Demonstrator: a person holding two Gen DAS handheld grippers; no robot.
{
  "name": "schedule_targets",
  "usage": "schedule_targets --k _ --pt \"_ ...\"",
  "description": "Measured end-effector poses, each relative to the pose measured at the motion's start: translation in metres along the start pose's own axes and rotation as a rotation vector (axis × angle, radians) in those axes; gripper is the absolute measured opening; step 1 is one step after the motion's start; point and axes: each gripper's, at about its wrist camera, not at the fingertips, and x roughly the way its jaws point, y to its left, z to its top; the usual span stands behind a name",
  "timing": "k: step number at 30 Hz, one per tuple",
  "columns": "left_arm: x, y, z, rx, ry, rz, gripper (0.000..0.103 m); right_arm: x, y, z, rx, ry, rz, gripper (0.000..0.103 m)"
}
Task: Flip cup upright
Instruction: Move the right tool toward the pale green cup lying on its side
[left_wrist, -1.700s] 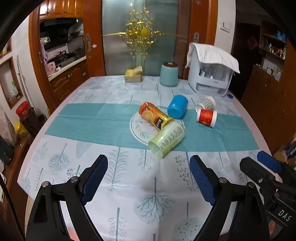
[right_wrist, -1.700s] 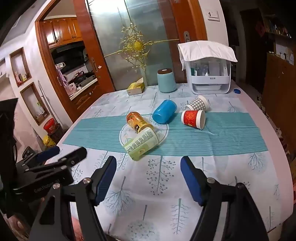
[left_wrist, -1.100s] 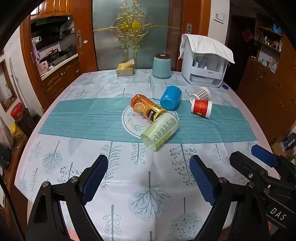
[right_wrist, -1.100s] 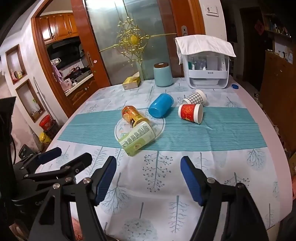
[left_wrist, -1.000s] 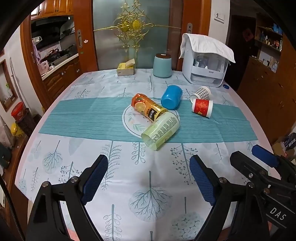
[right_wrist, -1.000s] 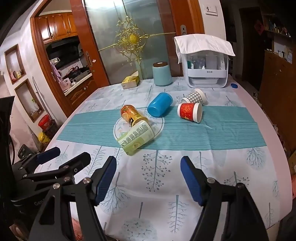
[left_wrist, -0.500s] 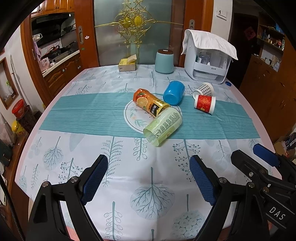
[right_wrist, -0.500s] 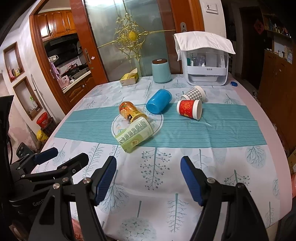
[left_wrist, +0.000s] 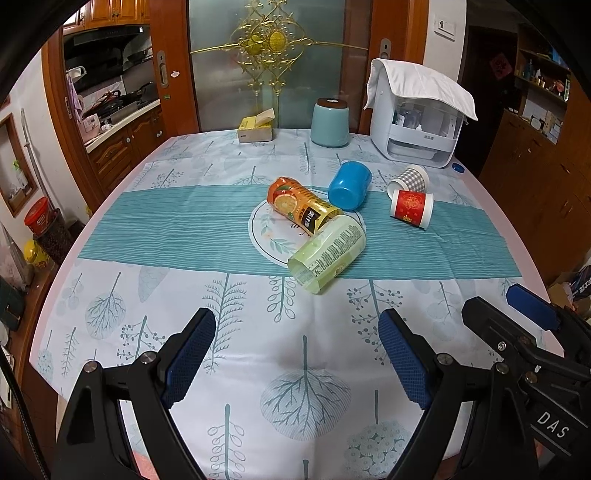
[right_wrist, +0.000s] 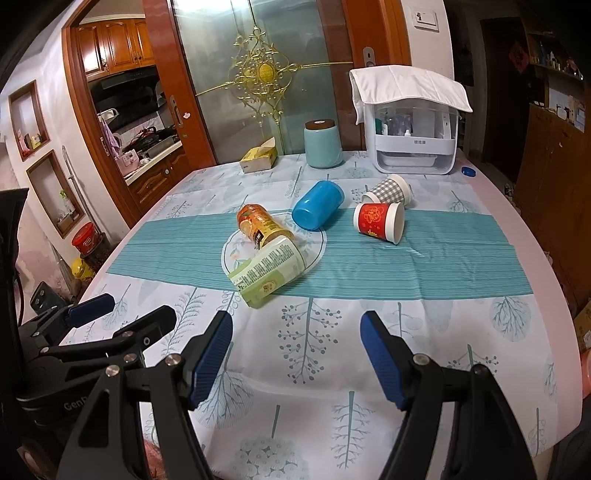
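Several cups lie on their sides mid-table: a pale green cup (left_wrist: 328, 254) (right_wrist: 269, 271), an orange printed cup (left_wrist: 303, 209) (right_wrist: 260, 223), a blue cup (left_wrist: 349, 186) (right_wrist: 318, 205), a red paper cup (left_wrist: 410, 208) (right_wrist: 379, 222) and a grey checked paper cup (left_wrist: 409, 178) (right_wrist: 388, 191). My left gripper (left_wrist: 297, 354) is open and empty above the near tablecloth, well short of the green cup. My right gripper (right_wrist: 295, 352) is open and empty too, near the table's front. Each gripper shows at the edge of the other's view.
The table (left_wrist: 495, 206) has a tree-print cloth with a teal runner (left_wrist: 166, 221). At the far edge stand a teal canister (left_wrist: 330, 123), a yellow tissue box (left_wrist: 255, 129) and a white appliance under a towel (left_wrist: 417, 118). A small blue cap (left_wrist: 457, 167) lies at the far right.
Both views have tilted and drifted slightly over the table; the cups now sit a little lower in frame. Neither gripper has changed its opening, and the cups have not moved.
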Motion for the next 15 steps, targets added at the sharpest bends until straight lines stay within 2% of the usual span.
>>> schedule_targets --k 9,15 --pt "0.001 0.001 0.000 0.000 -0.001 0.000 0.089 0.002 0.000 0.003 -0.015 -0.012 -0.005 0.072" --pt "0.008 0.003 0.012 -0.006 -0.004 0.012 0.089 0.003 0.001 0.009 -0.043 -0.034 -0.008 0.072"
